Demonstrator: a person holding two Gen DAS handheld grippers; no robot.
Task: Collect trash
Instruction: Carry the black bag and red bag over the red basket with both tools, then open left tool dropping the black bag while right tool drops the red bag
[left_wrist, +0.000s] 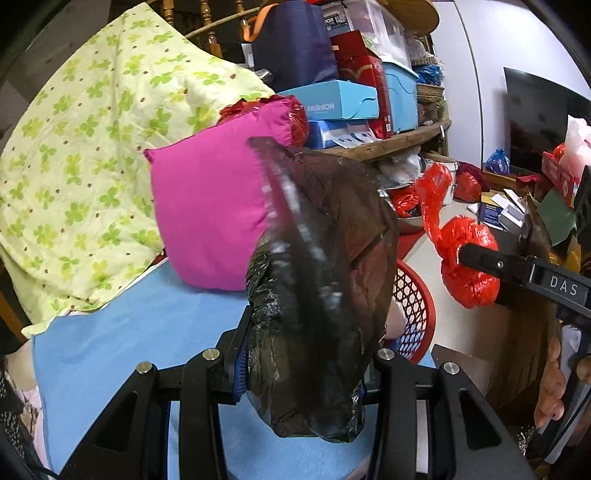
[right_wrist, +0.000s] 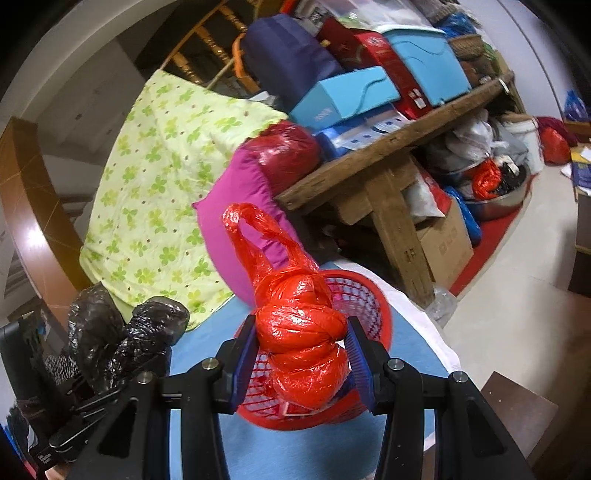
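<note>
While the right gripper (right_wrist: 301, 354) clamps a knotted red bag (right_wrist: 301, 332) between its blue pads, handles pointing up and away, the red basket (right_wrist: 369, 295) sits directly beneath and just beyond the jaws, so the drop looks short. Off to its left, the left gripper (left_wrist: 301, 373) is closed on a crumpled black bag (left_wrist: 314, 295), long axis running forward; from there the basket lies to the right, partly hidden, so the right hand seems nearer. Both hover over a blue sheet (left_wrist: 129, 332), with a pink pillow (left_wrist: 207, 206), a green-patterned quilt (left_wrist: 92, 147) and a cluttered wooden table (right_wrist: 369, 166) behind.
</note>
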